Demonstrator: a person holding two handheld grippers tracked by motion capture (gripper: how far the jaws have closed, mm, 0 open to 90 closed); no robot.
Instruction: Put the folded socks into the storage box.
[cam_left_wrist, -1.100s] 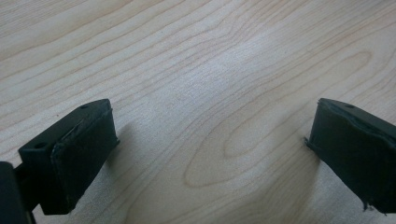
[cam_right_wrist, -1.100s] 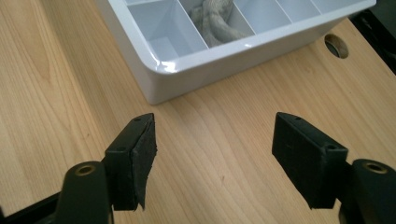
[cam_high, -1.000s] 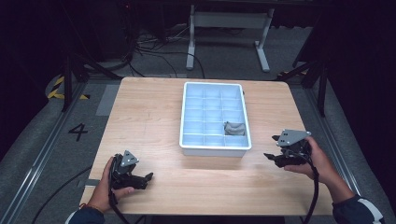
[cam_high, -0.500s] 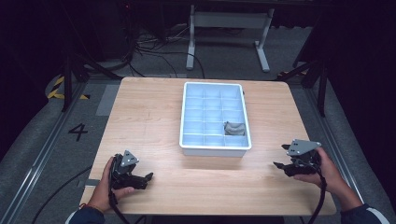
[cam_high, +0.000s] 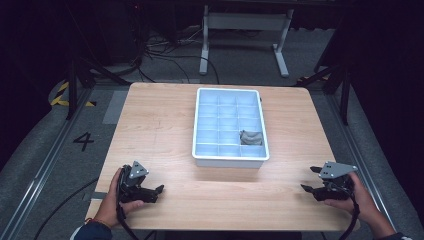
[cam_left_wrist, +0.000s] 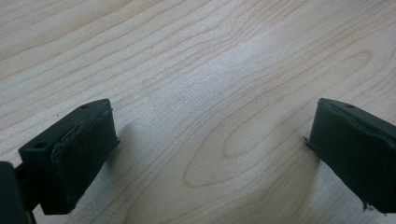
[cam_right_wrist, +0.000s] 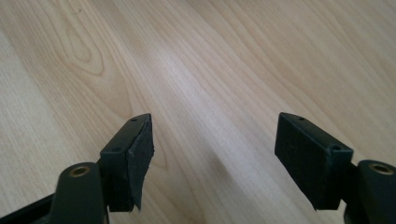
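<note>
Grippers low at the table's near corners, left gripper jaws wide with nothing between, right gripper likewise wide and empty, grey object in the tray (right column), well apart from both.

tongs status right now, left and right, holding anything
left tongs: open, holding nothing, over bare table
right tongs: open, holding nothing

The right gripper hovers with jaws spread over the bare wooden table.
</note>
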